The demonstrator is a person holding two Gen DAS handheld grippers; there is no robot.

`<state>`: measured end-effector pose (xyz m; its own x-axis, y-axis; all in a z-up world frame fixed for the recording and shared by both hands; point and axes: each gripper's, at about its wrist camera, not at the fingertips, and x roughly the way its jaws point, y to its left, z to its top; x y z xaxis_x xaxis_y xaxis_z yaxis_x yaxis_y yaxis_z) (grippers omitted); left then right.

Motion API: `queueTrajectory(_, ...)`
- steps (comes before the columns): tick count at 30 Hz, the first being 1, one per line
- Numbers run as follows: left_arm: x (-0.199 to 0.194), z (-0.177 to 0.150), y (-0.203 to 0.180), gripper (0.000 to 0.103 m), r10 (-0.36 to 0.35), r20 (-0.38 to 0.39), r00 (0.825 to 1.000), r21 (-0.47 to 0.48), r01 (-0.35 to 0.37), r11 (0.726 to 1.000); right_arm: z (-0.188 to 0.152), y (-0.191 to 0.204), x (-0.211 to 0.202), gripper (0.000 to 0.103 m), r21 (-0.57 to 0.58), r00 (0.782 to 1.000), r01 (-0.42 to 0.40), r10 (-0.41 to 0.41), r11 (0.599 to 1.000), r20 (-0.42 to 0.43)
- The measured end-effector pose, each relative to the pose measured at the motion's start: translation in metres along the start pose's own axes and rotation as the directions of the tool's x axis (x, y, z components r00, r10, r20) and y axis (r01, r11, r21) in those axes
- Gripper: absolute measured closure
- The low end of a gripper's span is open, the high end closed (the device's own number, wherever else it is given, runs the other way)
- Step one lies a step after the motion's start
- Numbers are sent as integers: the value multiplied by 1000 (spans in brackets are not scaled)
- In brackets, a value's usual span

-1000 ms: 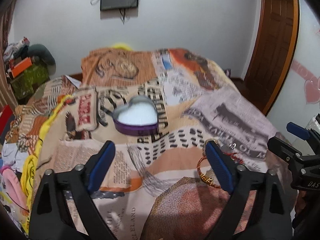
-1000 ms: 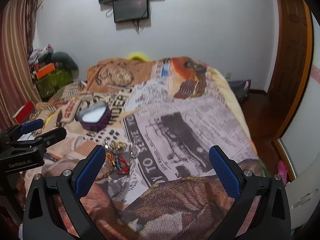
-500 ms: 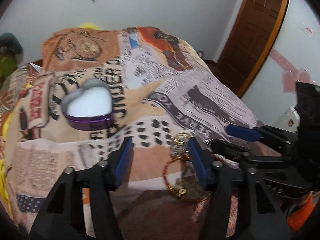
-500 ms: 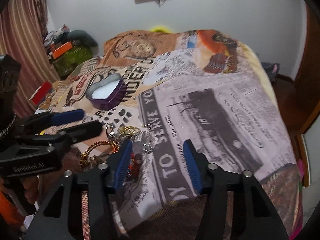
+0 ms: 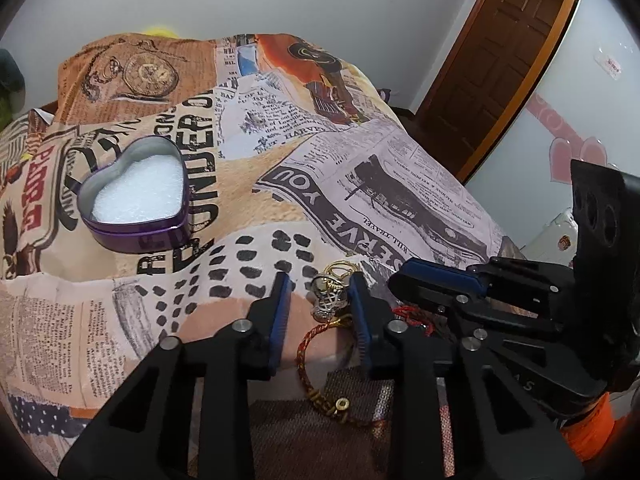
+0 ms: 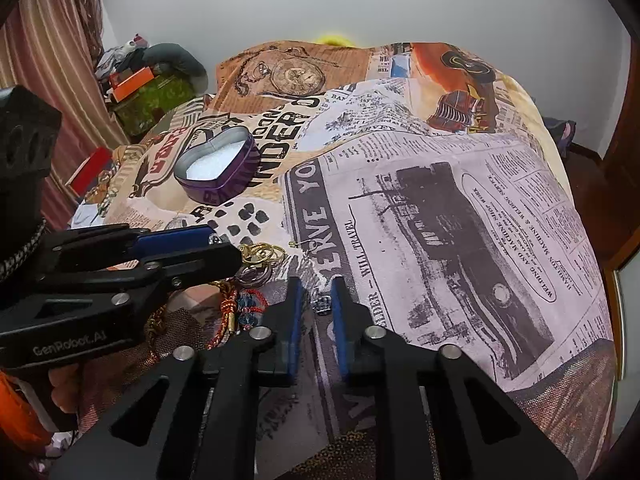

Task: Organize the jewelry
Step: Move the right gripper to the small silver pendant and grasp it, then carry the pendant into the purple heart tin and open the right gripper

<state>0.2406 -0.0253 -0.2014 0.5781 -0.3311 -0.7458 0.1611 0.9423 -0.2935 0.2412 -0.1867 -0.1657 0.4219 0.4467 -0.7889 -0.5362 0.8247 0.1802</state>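
A purple heart-shaped tin [image 5: 136, 204] with white foam lies open on the bed; it also shows in the right wrist view [image 6: 218, 170]. A small heap of jewelry lies near the bed's front: gold rings [image 5: 340, 269], a silver ring [image 5: 329, 298] and a red-gold cord bracelet [image 5: 320, 364]. My left gripper [image 5: 320, 304] is partly open, its fingers either side of the silver ring. My right gripper [image 6: 316, 300] is narrowly open around a small silver charm [image 6: 323, 305] lying on the blanket. Gold rings [image 6: 262, 254] and a red cord [image 6: 240, 308] lie to its left.
The bed is covered by a newspaper-print blanket [image 6: 440, 208]. A wooden door [image 5: 496, 64] stands at the right, curtains [image 6: 48, 72] and a clutter of boxes [image 6: 148, 88] at the left. The two grippers are close together over the jewelry heap.
Both grippers have moved down and forward onto the jewelry heap and have narrowed their jaws, the left around the silver ring, the right around the small charm.
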Motion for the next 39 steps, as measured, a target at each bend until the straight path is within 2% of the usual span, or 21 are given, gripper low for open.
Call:
queueTrajectory(2,4,0,1,84,-11,-9,1000,-5,11,1000,0,-1,0,94,4,1000,-1,1,1000,2)
queueTrajectory(5,3,0,1,84,-13,0,1000,-5,13,1000,1,0,-2,94,3,1000,7,-7,1000,9)
queueTrajectory(20,-44,4,1,84,60,101,993,-5,-60,998,19,12,-40,94,3,994,36,-36,999,107)
queueTrajectory(27,-76,13,14,84,115,169,979,-10,-115,993,36,29,-56,94,-12,985,34,-32,999,167)
queueTrajectory(32,-99,25,27,84,178,221,959,-8,-180,984,50,46,-64,94,-36,976,39,-31,999,214)
queueTrajectory(39,-112,39,48,84,221,252,942,-28,-222,975,71,70,-63,94,-79,966,60,-38,995,257)
